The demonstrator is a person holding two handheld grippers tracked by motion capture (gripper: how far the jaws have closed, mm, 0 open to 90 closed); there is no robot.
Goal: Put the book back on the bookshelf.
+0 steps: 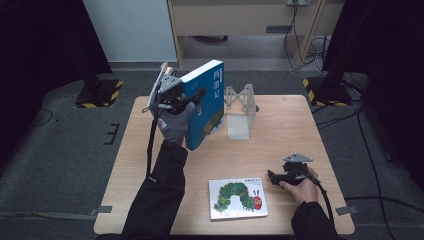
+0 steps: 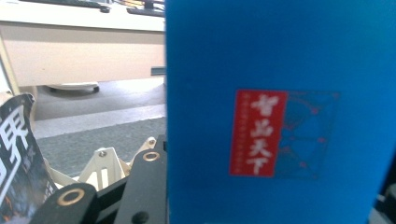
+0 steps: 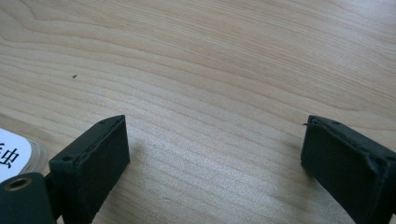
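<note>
A thick blue book (image 1: 207, 100) with a red label (image 2: 259, 133) is held upright, tilted, above the back left of the wooden table (image 1: 285, 135). My left gripper (image 1: 192, 97) is shut on it, one black jaw lying flat against its cover. My right gripper (image 3: 210, 163) rests low over the table near the front right, open, with bare wood between its jaws. A flat picture book with a green caterpillar (image 1: 238, 198) lies at the front of the table, just left of the right gripper (image 1: 274, 177); its white corner (image 3: 11, 156) shows beside that gripper's left jaw.
A pale see-through book stand (image 1: 240, 112) stands at the back middle of the table, just right of the blue book. A dark printed cover (image 2: 14, 158) shows at the left edge of the left gripper view. Black stands with striped bases (image 1: 97, 92) flank the table.
</note>
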